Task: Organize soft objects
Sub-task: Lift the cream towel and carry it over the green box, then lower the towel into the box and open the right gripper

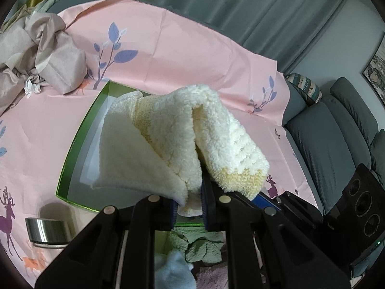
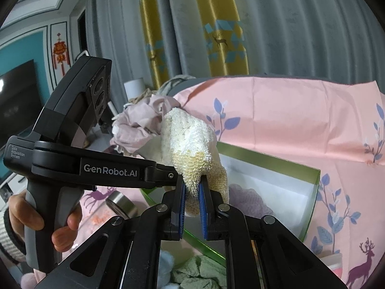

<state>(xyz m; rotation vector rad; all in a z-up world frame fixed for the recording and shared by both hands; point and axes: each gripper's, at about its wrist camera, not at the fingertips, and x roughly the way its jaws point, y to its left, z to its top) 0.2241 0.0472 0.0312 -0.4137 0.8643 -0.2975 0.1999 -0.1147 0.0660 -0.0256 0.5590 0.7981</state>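
A pink tablecloth (image 1: pixel 168 48) printed with blue leaves and purple deer covers the work surface, its far edge ending against grey curtains (image 1: pixel 240 7) and its right edge against a grey sofa (image 1: pixel 324 144). At its centre sits an open green box (image 1: pixel 72 166) with a white interior, bare cloth lying around its far and left walls; the near wall is cut off behind the gripper frames.

A cream towel (image 1: pixel 173 139) is held up over the box, folded into a tent, its long axis running from lower left to lower right across the left wrist view, the peak pointing away from the camera. The left gripper (image 1: pixel 190 204) is clamped on the towel's lower fold, blue pads pressed into the pile. The right gripper (image 2: pixel 192 192) pinches the towel's yellow-banded end (image 2: pixel 190 168), that end hanging downward between its fingers.

A heap of crumpled beige fabric (image 1: pixel 43 55) crowds the table's far left corner. A steel-capped bottle (image 1: pixel 48 231) stands just beside the box's near left corner.

Below the grippers, a green cloth (image 1: pixel 202 245) and a pale blue one (image 1: pixel 173 272) are only partly visible between the black arms. In the right wrist view a hand (image 2: pixel 36 219) grips the handle of the left tool, and a pinkish knitted item (image 2: pixel 250 200) inside the box is hard to make out.
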